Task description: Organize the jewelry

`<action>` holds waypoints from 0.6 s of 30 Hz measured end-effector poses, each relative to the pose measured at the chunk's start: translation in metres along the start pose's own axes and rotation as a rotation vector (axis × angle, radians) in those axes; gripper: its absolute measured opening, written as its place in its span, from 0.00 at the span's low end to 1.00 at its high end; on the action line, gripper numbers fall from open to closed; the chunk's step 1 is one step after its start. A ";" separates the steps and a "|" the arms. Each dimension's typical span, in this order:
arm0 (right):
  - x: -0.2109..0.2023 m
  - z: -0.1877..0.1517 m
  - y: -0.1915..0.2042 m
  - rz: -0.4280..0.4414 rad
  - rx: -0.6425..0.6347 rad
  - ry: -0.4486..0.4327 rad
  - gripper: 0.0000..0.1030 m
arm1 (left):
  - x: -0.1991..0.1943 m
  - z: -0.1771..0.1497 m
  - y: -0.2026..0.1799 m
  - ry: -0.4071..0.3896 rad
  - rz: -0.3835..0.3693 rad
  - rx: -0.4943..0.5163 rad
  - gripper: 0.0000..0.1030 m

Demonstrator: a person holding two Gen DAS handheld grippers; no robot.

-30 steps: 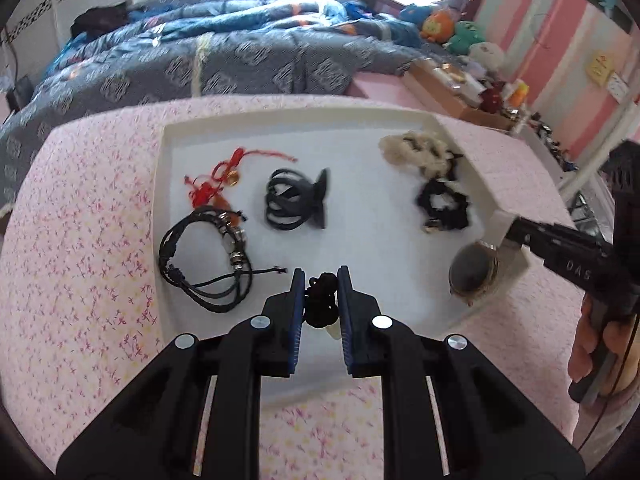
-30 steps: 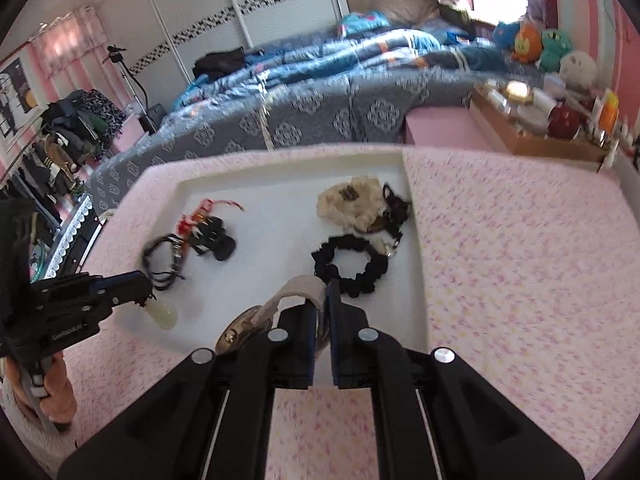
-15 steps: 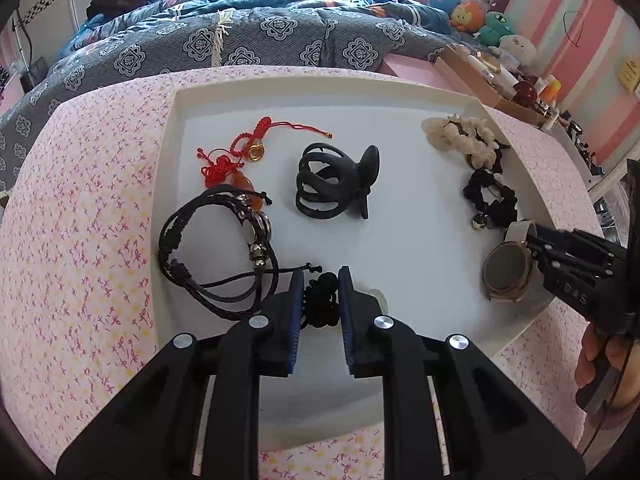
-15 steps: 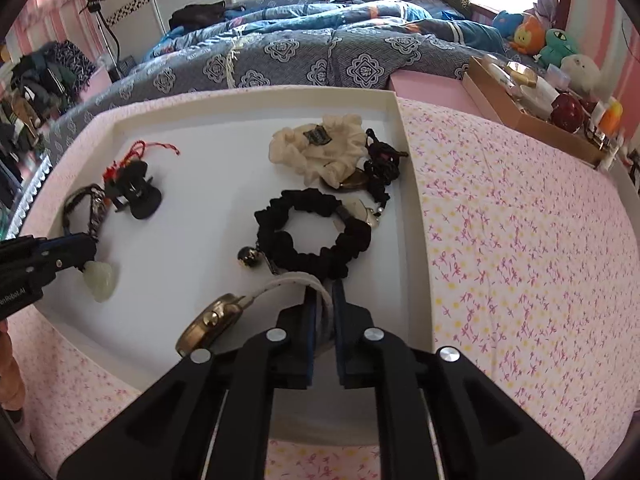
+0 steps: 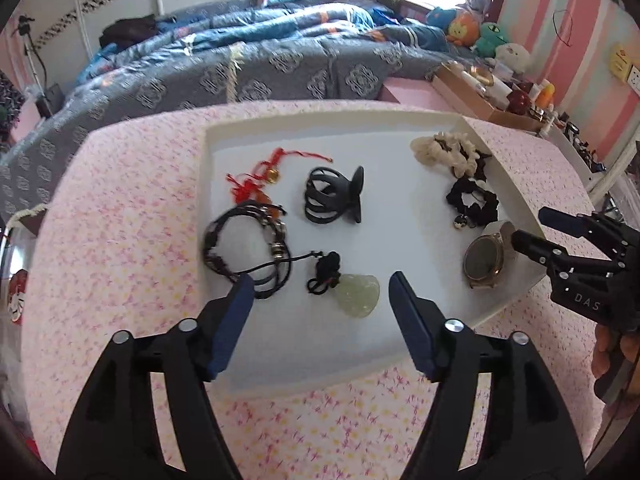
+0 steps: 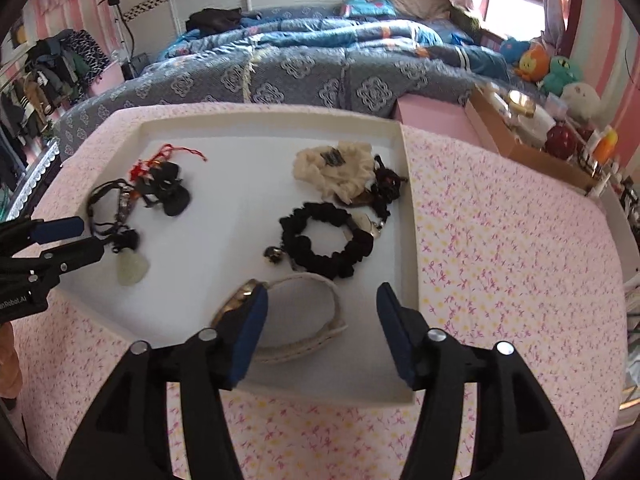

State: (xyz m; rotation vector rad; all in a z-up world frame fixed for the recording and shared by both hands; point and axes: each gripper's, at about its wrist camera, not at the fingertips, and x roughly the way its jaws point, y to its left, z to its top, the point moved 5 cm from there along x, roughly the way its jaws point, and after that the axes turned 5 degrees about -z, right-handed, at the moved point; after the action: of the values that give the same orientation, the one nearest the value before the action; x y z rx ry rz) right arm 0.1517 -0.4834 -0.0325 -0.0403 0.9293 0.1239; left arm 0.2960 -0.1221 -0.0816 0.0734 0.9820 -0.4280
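The pale green jade pendant (image 5: 357, 294) on its knotted black cord lies flat in the white tray (image 5: 224, 152) — between the left gripper (image 5: 320, 286)'s wide-spread fingers. The right gripper (image 6: 320, 300), fingers wide too, hovers over the gold watch (image 6: 280, 320).

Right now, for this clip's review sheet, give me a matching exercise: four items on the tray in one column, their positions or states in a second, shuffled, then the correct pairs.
Column 1
1. jade pendant
2. watch
3. black hair claw
4. cream scrunchie

Column 2
A. far right corner of the tray
B. middle of the tray, beside the red-cord charm
C. lying free in front of the open left tool
D. near right edge, by the open right tool

Pairs: 1-C, 2-D, 3-B, 4-A
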 end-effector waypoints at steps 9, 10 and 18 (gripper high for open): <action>-0.054 -0.009 0.004 -0.035 -0.011 -0.092 0.63 | -0.070 -0.021 0.009 -0.135 0.115 -0.009 0.92; -0.062 -0.012 0.005 -0.036 -0.005 -0.105 0.65 | -0.080 -0.025 0.009 -0.153 0.125 -0.008 0.93; -0.141 -0.057 0.009 -0.066 0.054 -0.203 0.83 | -0.142 -0.067 -0.001 -0.237 0.175 -0.031 0.97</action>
State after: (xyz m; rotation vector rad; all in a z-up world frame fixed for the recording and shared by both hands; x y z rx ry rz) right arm 0.0219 -0.4925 0.0462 -0.0082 0.7272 0.0404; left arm 0.1748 -0.0613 -0.0033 0.0777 0.7419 -0.2535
